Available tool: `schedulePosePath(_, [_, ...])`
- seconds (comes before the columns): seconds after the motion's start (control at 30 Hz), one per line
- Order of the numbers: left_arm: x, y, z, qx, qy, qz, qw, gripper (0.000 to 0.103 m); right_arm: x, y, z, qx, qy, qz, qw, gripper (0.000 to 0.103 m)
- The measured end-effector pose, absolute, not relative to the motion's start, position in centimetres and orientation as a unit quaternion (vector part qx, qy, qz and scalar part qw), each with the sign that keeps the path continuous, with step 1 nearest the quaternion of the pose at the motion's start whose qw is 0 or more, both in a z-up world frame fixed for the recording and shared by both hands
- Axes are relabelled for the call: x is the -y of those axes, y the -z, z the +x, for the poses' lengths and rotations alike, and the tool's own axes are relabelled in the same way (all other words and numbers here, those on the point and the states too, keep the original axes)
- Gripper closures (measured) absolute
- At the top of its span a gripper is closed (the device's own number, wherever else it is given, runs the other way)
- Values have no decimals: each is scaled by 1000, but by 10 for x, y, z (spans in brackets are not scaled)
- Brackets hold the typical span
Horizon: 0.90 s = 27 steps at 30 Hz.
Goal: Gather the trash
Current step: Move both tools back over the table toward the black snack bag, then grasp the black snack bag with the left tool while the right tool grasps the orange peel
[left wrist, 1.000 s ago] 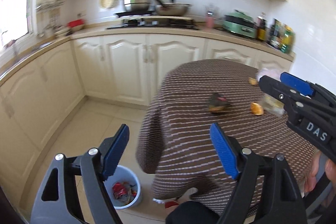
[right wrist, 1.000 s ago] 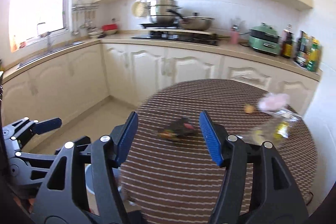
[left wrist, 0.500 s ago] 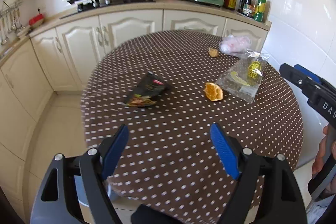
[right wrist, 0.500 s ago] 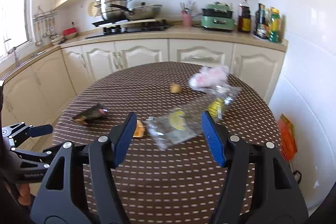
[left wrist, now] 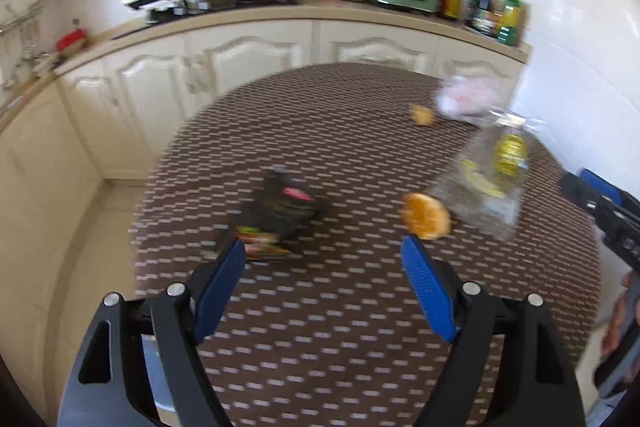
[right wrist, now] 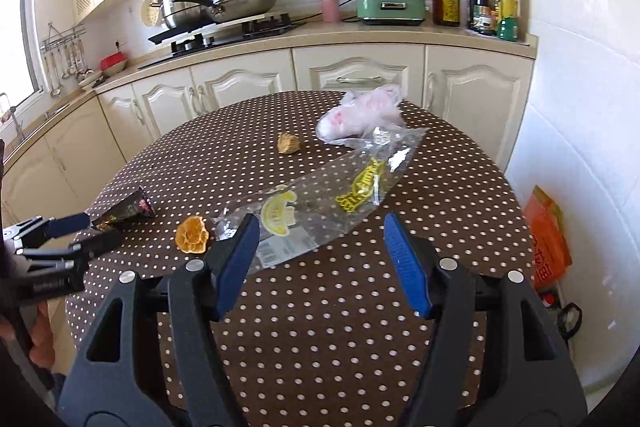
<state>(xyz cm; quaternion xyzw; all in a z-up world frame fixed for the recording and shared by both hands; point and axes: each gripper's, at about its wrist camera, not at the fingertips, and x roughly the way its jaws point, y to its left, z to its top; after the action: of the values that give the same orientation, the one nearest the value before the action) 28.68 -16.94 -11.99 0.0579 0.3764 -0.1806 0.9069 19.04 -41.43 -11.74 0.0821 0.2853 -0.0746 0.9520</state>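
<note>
Trash lies on a round table with a brown dotted cloth (right wrist: 320, 327). A dark snack wrapper (left wrist: 276, 215) (right wrist: 128, 211) lies at the left. An orange peel (left wrist: 425, 215) (right wrist: 193, 235) lies in the middle. A clear plastic bag with yellow print (right wrist: 320, 207) (left wrist: 488, 179), a pink plastic bag (right wrist: 364, 119) and a small brown scrap (right wrist: 289, 143) lie further back. My left gripper (left wrist: 323, 267) is open and empty, just short of the wrapper. My right gripper (right wrist: 320, 247) is open and empty, over the near end of the clear bag.
Cream kitchen cabinets (right wrist: 360, 75) run behind the table, with pots (right wrist: 188, 3), a green cooker (right wrist: 390, 1) and bottles (right wrist: 492, 3) on the counter. An orange box (right wrist: 548, 239) stands on the floor by the right wall.
Both grippers swung from the floor side over the table. The left has moved nearer the dark wrapper, the right nearer the clear bag. Both stayed open.
</note>
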Motion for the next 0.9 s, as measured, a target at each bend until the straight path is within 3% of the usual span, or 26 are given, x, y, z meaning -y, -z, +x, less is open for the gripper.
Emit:
schedulePosePath(0.33, [177,143,345,-411,147,84,896,25,361,126,235,-320,13,47,946,39])
schedulePosePath(0.37, [178,145,346,-410,148,87,896,42,354,128,240,-326,5,41,944,39])
schedulePosePath(0.4, [179,146,346,-411,149,88,895,65,350,129,243,-330,0,38,943,39])
schedulePosePath(0.47, [173,146,344,-415,174,65,891,82,339,133,248,-342,-6,27,939,39])
schedulePosePath(0.83, [136,139,311,-395,218,29,892,85,301,154,278,-399,-3,-28,916,39])
schedulePosePath(0.87, [130,137,308,-392,221,23,893,85,298,157,280,-408,-3,-31,912,41])
schedulePosePath(0.9, [126,136,306,-391,223,19,893,85,296,160,282,-414,-5,-32,910,59])
